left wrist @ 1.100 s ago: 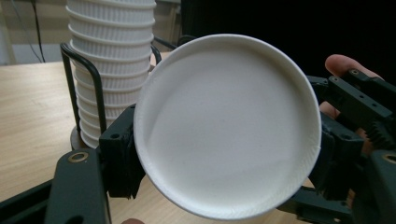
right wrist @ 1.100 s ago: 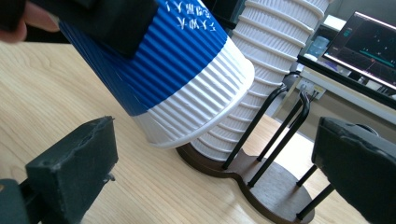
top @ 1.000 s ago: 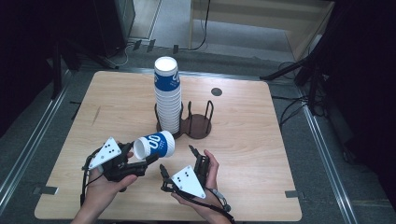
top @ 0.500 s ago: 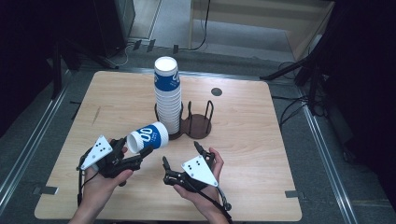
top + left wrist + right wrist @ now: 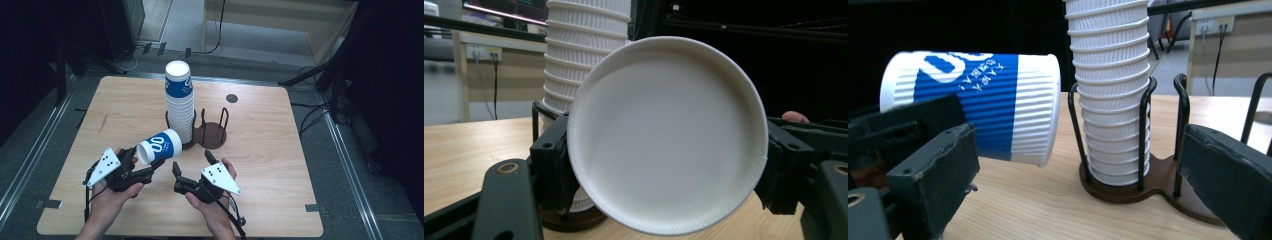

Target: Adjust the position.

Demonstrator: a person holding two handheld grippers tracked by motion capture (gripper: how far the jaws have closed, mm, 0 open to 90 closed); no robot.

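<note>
While the left gripper [image 5: 159, 163] clamps a single paper cup [image 5: 160, 145] between its two black jaws, the cup lies on its side above the wooden table [image 5: 280, 150], just in front of the tall stack of cups [image 5: 180, 102]. Seen along the left gripper view, the cup [image 5: 667, 132] shows its round white bottom, pinched at both sides by the pads. It is ribbed, white at both ends with a blue band and white lettering, its open mouth turned towards the stack in the right gripper view [image 5: 973, 105]. That stack stands in a dark wire holder [image 5: 210, 132]. Beside it, the right gripper [image 5: 192, 165] grasps nothing; its jaws, gaping wide, have just been narrowing slightly.
</note>
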